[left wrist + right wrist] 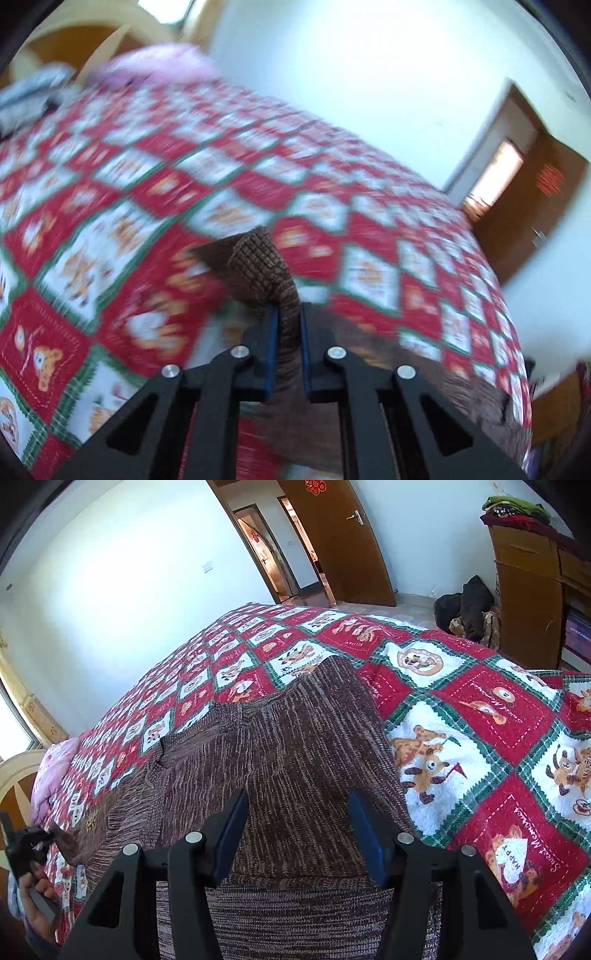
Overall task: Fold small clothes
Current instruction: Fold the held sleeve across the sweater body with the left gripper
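A brown knit sweater [280, 746] lies spread on the red, white and green patchwork quilt [461, 701] of a bed. In the left wrist view, my left gripper [289, 314] is shut on a ribbed end of the sweater [258, 266], which sticks up past the blue pads; this view is blurred. The right wrist view shows that left gripper [29, 845] at the far left edge, held by a hand [37, 904] and pinching a sleeve tip. My right gripper [298, 801] hangs open just over the sweater's near part, with nothing pressed between its fingers.
A pink pillow [51, 775] and a curved headboard [14, 775] are at the bed's left end. Beyond the bed stand an open wooden door [340, 542], dark bags on the floor [469, 605] and a wooden cabinet [524, 590] with folded clothes on top.
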{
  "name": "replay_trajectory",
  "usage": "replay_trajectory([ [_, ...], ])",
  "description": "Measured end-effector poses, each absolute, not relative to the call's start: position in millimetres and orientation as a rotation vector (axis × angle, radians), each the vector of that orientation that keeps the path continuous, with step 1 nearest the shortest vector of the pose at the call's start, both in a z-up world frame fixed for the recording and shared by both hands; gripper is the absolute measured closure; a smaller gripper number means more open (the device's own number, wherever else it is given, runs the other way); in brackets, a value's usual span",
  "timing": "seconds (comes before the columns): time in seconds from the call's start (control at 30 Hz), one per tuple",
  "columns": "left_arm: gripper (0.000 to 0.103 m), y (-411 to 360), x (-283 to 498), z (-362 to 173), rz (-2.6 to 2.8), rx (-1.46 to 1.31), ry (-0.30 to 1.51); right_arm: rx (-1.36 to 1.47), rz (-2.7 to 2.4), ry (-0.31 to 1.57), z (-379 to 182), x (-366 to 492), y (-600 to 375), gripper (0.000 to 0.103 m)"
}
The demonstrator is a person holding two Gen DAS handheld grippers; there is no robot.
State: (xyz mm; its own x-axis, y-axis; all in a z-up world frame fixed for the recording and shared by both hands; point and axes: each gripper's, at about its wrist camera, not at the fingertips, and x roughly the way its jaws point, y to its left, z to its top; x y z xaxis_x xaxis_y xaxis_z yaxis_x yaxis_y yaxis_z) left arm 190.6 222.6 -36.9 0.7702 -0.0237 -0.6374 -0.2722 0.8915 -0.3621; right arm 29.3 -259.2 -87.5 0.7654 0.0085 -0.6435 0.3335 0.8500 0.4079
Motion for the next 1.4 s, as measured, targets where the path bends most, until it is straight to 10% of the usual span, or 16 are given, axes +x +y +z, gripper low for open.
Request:
replay_trajectory([
  [0.57, 0.091, -29, 117, -77, -0.321, 0.011, 0.850, 0.553, -0.162, 0.671, -87, 28, -262, 0.045],
  [0.67, 0.080, -26, 105, -72, -0.345, 0.019, 0.856, 0.549, -0.157, 0.672, -87, 29, -261, 0.045],
  [0.73, 0.039, -14, 93, -60, -0.350, 0.016, 0.842, 0.548, -0.154, 0.666, -85, 28, -260, 0.045],
  [0.8, 0.024, 2, 80, -51, -0.324, 0.009, 0.795, 0.549, -0.149, 0.644, -83, 25, -261, 0.045],
  [1.4, 0.015, 108, 80, -91, -0.047, -0.227, 0.829, 0.517, 0.223, 0.920, -85, 105, -134, 0.040],
])
